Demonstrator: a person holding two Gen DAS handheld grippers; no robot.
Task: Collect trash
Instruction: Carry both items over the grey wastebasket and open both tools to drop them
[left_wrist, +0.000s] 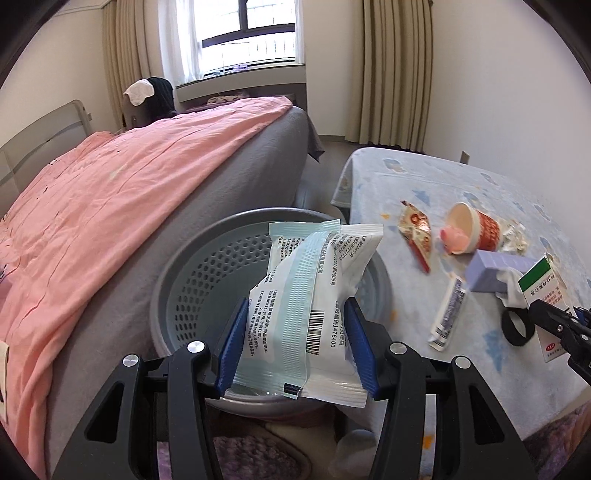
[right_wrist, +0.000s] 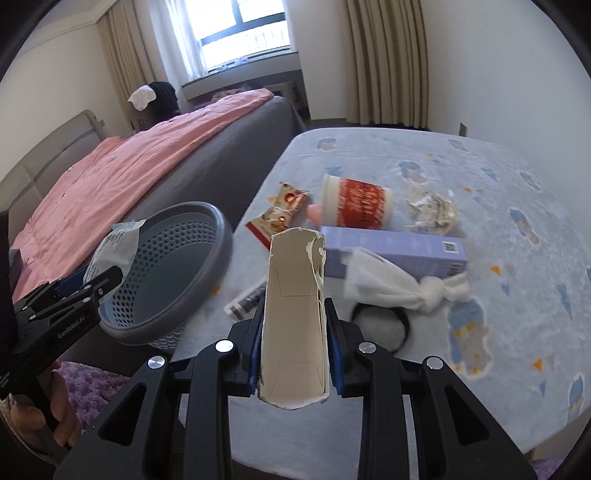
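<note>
Left gripper clamped on a white-and-pale-green sealed plastic packet with barcode and printed text, blue pads pressing both sides; packet hangs over the round grey perforated plastic basket, which sits between the bed and the table. Right gripper clamped on a torn-open white cardboard box, open end up, held above the near table edge. Just beyond on the pale blue patterned tablecloth: a twisted white tissue, a black ring-shaped band, a small white printed tube. Further back: a long lilac cardboard box, a red-and-white paper cup lying on its side, a crumpled foil wrapper, a red-and-gold snack wrapper. Far left: a bed with a pink cover.
</note>
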